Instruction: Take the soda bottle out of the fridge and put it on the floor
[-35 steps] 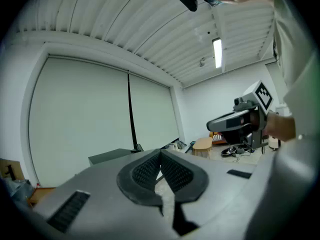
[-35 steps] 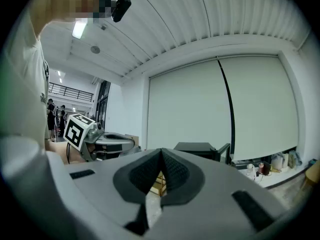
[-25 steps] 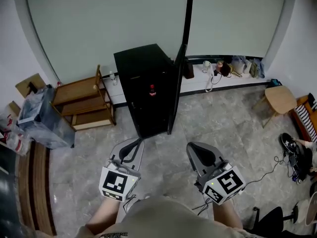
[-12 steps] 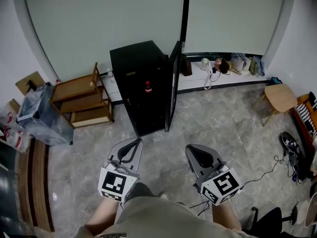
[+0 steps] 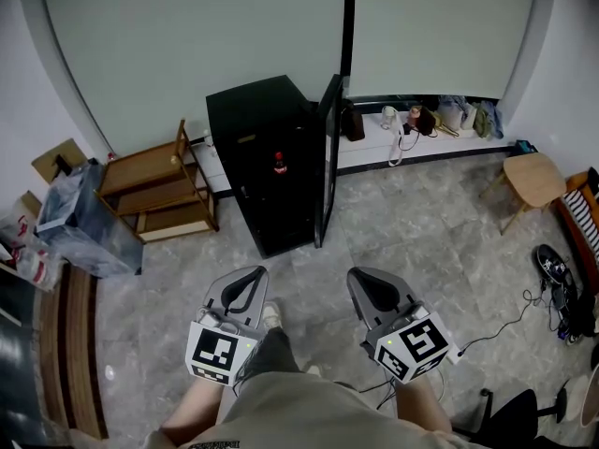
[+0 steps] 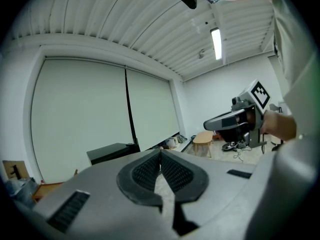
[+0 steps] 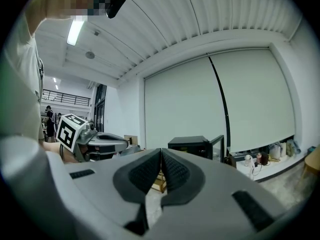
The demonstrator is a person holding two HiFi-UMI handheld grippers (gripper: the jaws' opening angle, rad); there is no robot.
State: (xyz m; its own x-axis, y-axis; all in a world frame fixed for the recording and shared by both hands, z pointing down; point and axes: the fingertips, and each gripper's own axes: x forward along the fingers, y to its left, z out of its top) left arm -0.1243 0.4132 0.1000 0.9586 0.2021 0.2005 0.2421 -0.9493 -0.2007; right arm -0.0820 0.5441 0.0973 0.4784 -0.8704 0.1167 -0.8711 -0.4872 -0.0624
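Soda bottle [image 5: 278, 164] in fridge [image 5: 255, 110], shelf [image 5: 150, 170] left of it

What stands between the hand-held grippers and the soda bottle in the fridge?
Nothing visible. The fridge door stands open, the soda bottle shows inside, and only bare floor lies between it and the left hand-held gripper and right hand-held gripper.

Fridge [image 5: 267, 157] is plain black, door included, and the soda bottle [image 5: 278, 165] inside shows as a little red spot against the dark. Floor [image 5: 440, 241] is grey marbled tile. The left gripper [image 5: 251, 277] and right gripper [image 5: 361, 279] are both grey, with black ribbed pads [image 6: 147, 173] and black-and-white square-marker cubes [image 5: 223, 352]. Shelf [image 5: 150, 190] is brown wood, stool [image 5: 531, 178] is pale wood, and the blinds [image 5: 187, 36] are a washed-out grey-green.
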